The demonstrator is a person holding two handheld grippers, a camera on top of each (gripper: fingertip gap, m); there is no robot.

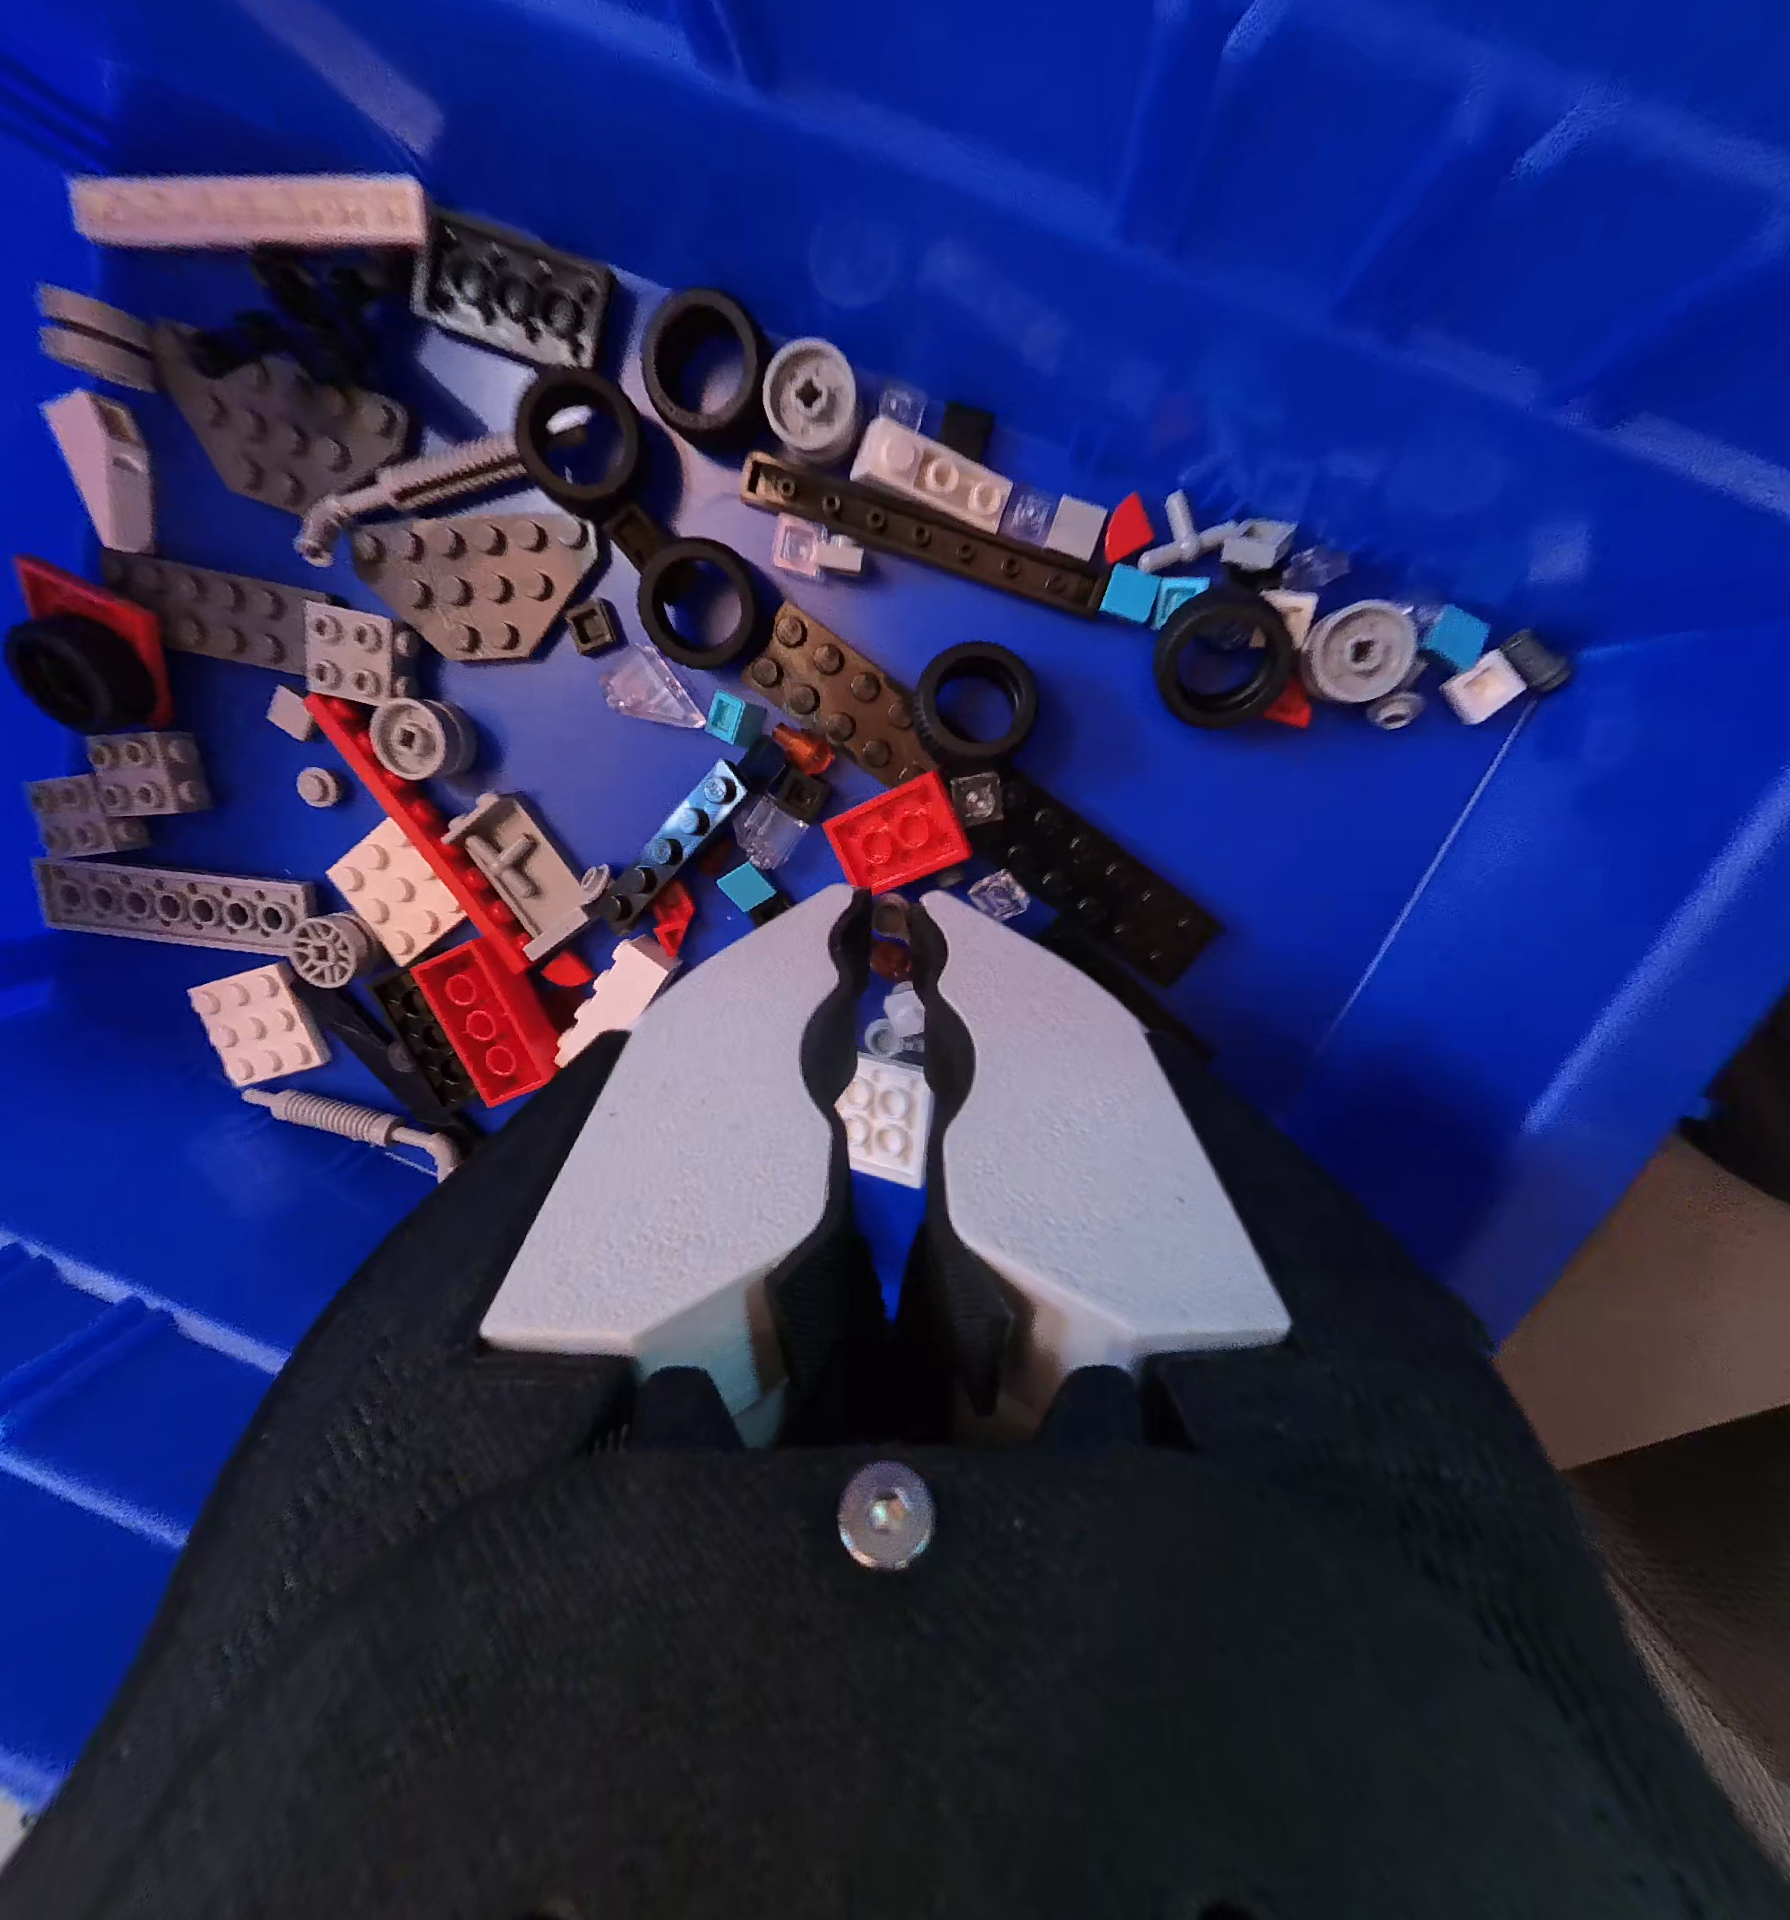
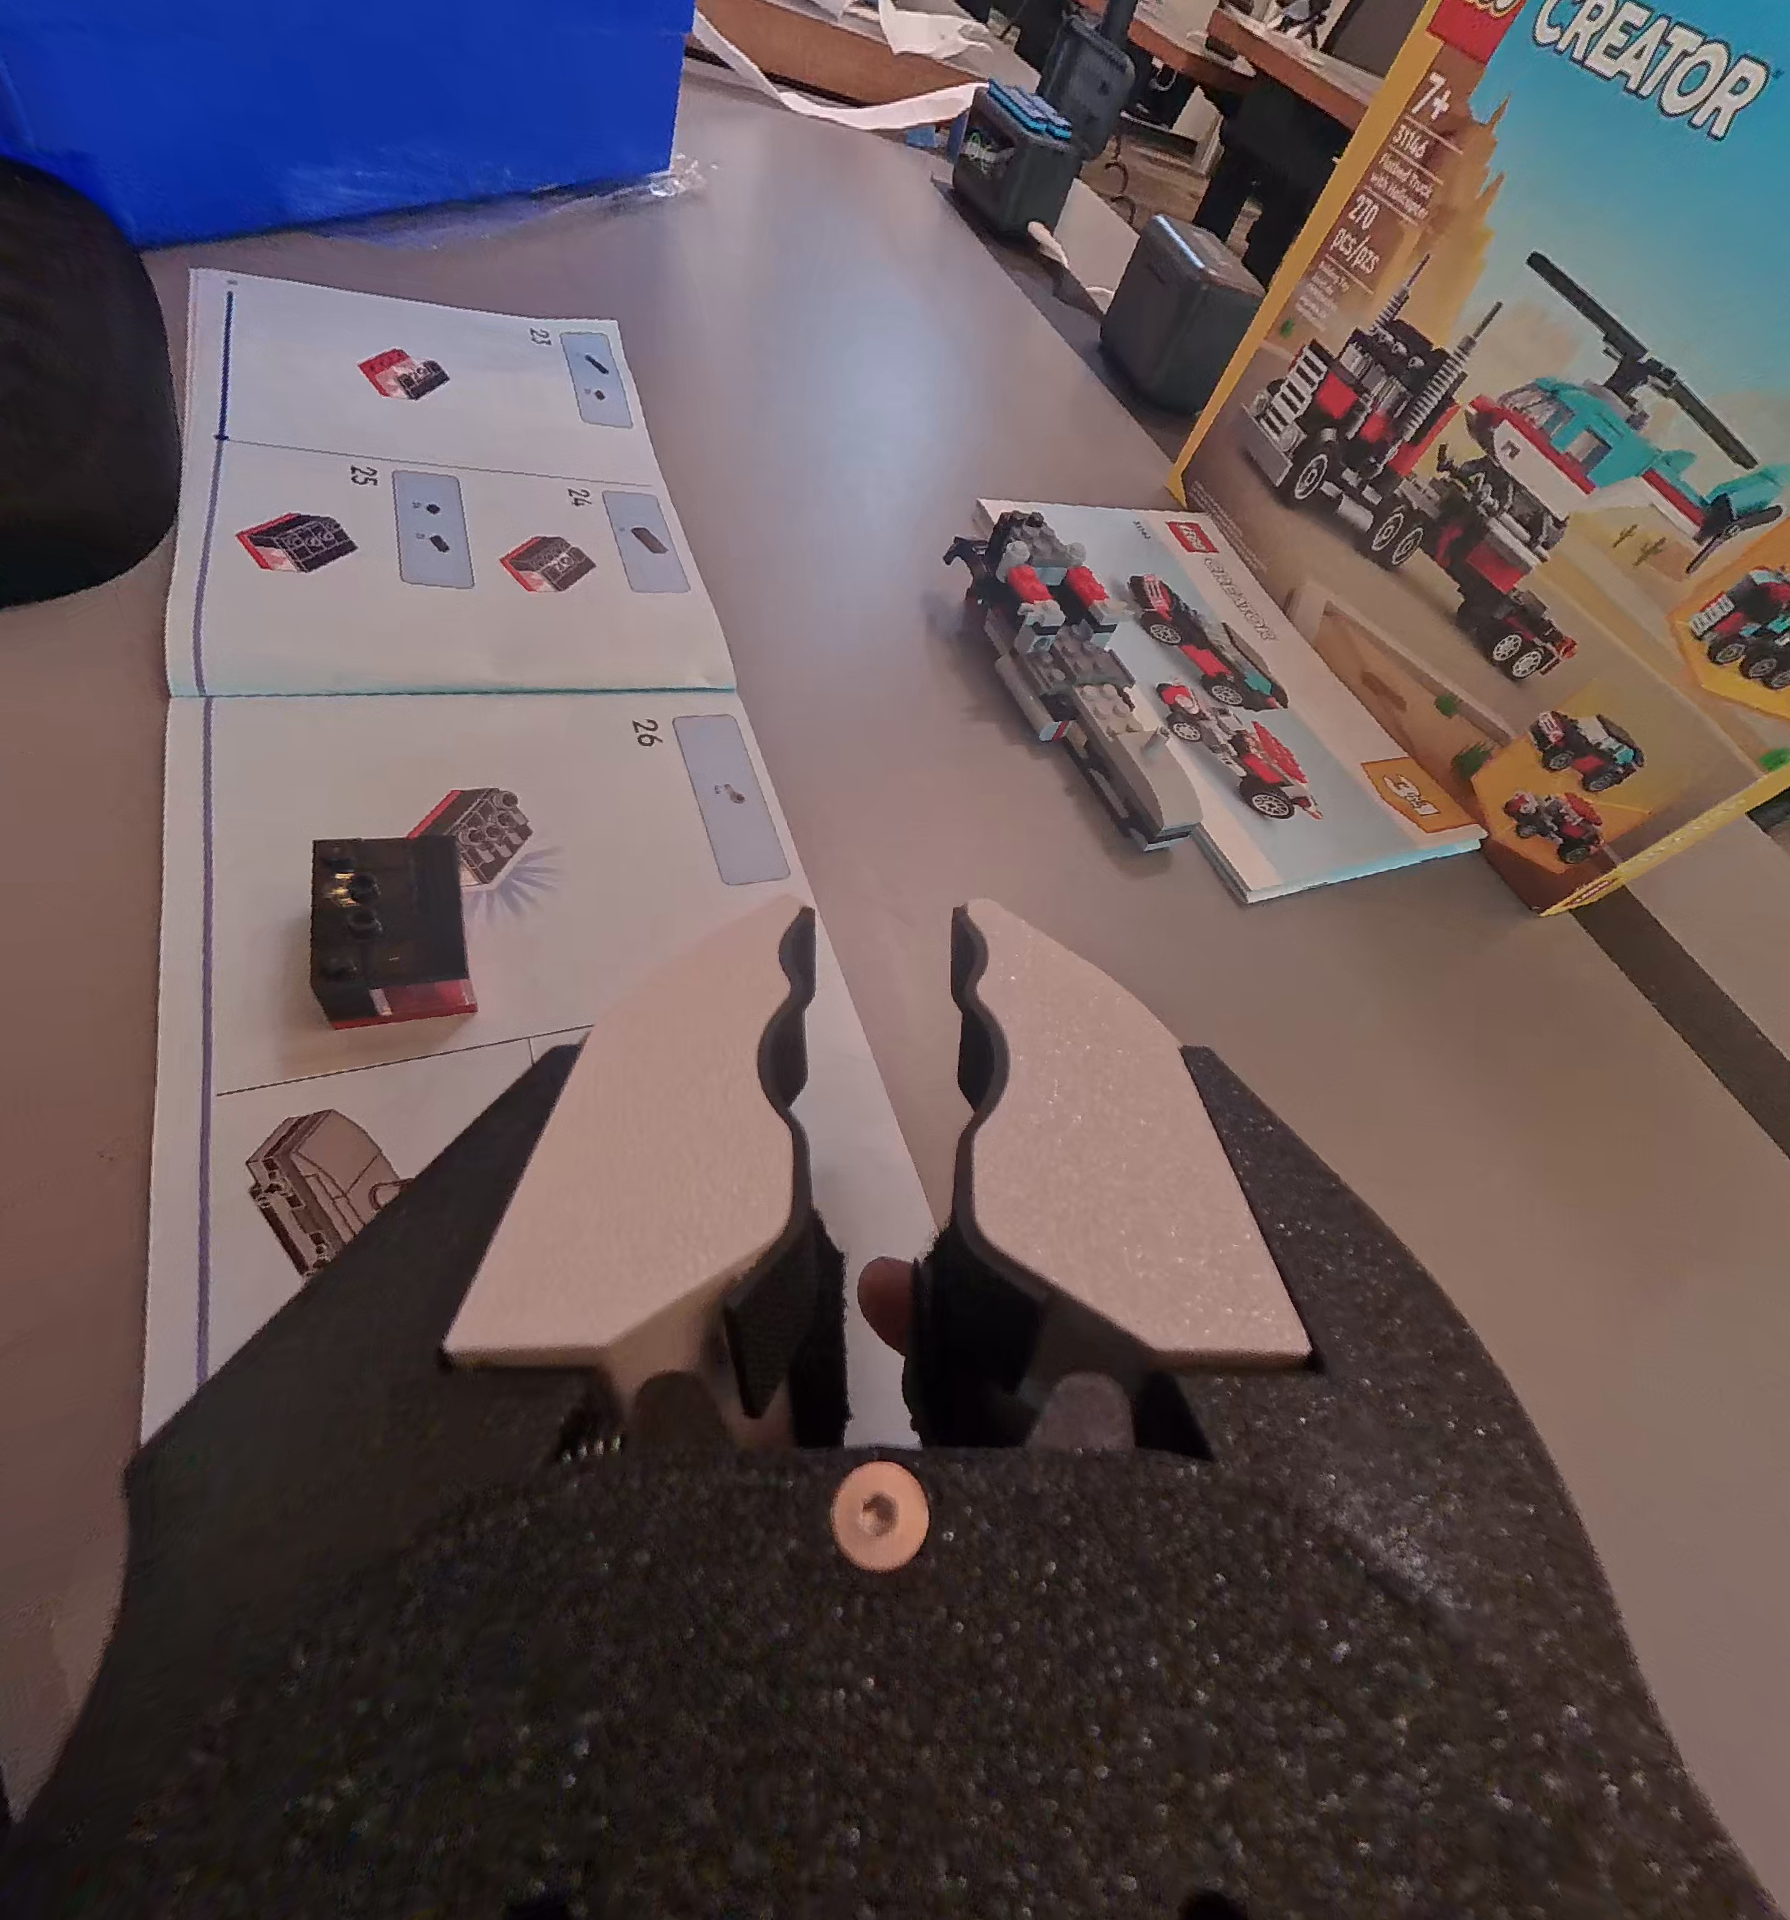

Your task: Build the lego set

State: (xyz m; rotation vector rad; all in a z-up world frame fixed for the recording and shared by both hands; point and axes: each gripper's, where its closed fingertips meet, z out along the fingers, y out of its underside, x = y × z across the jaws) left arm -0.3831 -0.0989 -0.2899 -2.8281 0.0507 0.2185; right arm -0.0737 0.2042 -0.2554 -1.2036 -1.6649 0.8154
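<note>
My left gripper (image 1: 889, 909) hangs inside a blue bin (image 1: 1286, 312) above a heap of loose lego pieces. Its jaws are almost together, pinched on a small dark round piece (image 1: 889, 918). A red 2x2 brick (image 1: 896, 831) lies just past the tips. A white 2x2 plate (image 1: 886, 1117) shows below, between the fingers. My right gripper (image 2: 883, 920) is open and empty, low over the right edge of an open instruction booklet (image 2: 434, 582). A small black and red sub-assembly (image 2: 387, 930) stands on the booklet, left of the right gripper.
A partly built grey, red and black vehicle (image 2: 1078, 686) lies on a second booklet (image 2: 1327, 790), with the set's box (image 2: 1556, 436) upright behind it. The blue bin (image 2: 330, 104) is at the back left of the grey table (image 2: 870, 395). A dark rounded object (image 2: 39, 395) sits at the left edge. Across from one pair of fingers to the other is roughly 45 centimeters. My right tips are roughly 20 centimeters from the dark rounded object (image 2: 39, 395).
</note>
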